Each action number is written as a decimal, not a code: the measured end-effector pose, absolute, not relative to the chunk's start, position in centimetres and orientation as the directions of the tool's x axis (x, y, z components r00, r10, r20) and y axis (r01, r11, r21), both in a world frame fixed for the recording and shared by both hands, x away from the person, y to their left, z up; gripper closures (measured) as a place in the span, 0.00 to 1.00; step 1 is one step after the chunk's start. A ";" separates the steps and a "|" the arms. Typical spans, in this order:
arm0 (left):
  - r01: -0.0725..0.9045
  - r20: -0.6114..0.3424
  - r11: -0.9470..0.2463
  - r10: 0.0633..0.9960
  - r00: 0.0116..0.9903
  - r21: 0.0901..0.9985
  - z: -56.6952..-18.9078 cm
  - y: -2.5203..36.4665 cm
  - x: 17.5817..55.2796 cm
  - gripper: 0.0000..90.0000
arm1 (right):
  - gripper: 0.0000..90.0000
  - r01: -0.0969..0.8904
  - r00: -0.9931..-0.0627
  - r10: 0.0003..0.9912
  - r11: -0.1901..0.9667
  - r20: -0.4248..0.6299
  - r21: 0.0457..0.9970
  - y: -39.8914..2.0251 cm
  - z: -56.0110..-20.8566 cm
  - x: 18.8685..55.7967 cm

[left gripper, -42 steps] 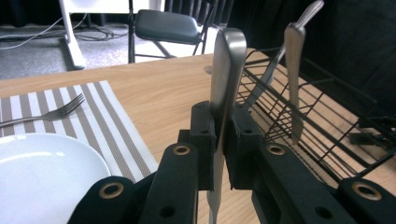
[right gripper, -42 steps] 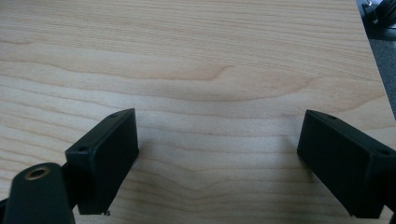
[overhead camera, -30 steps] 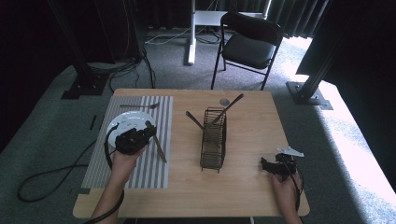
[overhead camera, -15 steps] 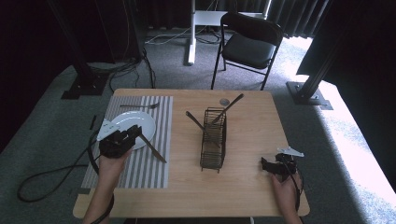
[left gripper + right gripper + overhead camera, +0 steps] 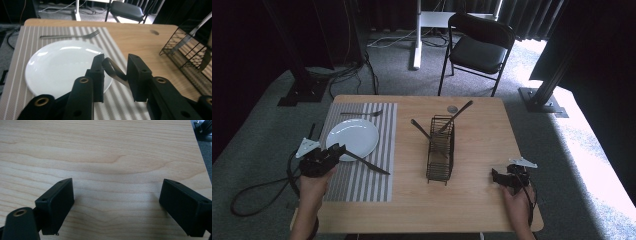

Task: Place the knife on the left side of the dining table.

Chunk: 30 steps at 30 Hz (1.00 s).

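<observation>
My left gripper (image 5: 333,151) slides back from over the plate (image 5: 353,138) toward the near left corner, and its jaws have just been opening around the knife (image 5: 113,70) handle, pads clear, so the knife now rests on the plate's near rim and the placemat (image 5: 372,175). My right gripper (image 5: 116,205) sits low over the bare tabletop (image 5: 482,200) at near right, jaws released wide and empty.

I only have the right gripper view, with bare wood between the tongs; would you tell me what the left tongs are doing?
Observer: The left tongs have just been opening, and a knife lies loose between them by its handle, at the edge of the white plate.
Operator: Thank you. Where does its blade end?
Observer: On the striped placemat, pointing towards the wire basket.
Operator: Is that basket empty?
Observer: No, a few utensils lean in it.
</observation>
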<state>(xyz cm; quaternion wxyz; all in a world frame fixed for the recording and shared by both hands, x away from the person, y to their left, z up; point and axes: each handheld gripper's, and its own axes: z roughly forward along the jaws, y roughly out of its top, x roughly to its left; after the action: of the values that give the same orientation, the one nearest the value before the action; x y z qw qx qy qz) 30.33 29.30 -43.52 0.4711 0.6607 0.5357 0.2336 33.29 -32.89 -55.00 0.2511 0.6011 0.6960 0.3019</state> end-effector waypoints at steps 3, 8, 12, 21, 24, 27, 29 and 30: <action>0.501 -0.207 0.026 0.928 0.311 0.865 -44.1 30.0 30.2 0.72 | 0.13 0.685 -0.151 0.988 0.095 0.013 0.722 -32.9 -55.0 33.3; 0.527 -0.277 0.088 0.915 0.292 0.846 -45.9 31.7 30.2 0.70 | 0.13 0.685 -0.151 0.988 0.095 0.013 0.722 -32.9 -55.0 33.3; 0.538 -0.319 0.124 0.903 0.286 0.834 -47.1 32.8 30.3 0.69 | 0.13 0.685 -0.151 0.988 0.095 0.013 0.722 -32.9 -55.0 33.3; 0.564 -0.395 0.194 0.882 0.259 0.803 -49.3 34.3 30.5 0.66 | 0.13 0.685 -0.151 0.988 0.095 0.013 0.722 -32.9 -55.0 33.3; 0.575 -0.404 0.201 0.880 0.250 0.793 -50.1 34.7 30.6 0.63 | 0.13 0.685 -0.151 0.988 0.095 0.013 0.722 -32.9 -55.0 33.3; 0.585 -0.424 0.222 0.875 0.234 0.780 -50.9 35.1 30.7 0.62 | 0.13 0.685 -0.151 0.988 0.095 0.013 0.722 -32.9 -55.0 33.3; 0.592 -0.419 0.219 0.880 0.224 0.775 -51.3 35.4 30.8 0.59 | 0.13 0.685 -0.151 0.988 0.095 0.013 0.722 -32.9 -55.0 33.3; 0.592 -0.417 0.218 0.882 0.220 0.776 -51.5 35.6 30.8 0.58 | 0.13 0.685 -0.151 0.988 0.095 0.013 0.722 -32.9 -55.0 33.3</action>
<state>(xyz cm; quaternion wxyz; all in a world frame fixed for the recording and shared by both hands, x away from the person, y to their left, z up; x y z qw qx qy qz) 30.81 35.57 -51.54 0.4911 0.6075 0.6066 0.1475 33.29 -32.88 -55.00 0.2513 0.6012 0.6959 0.3018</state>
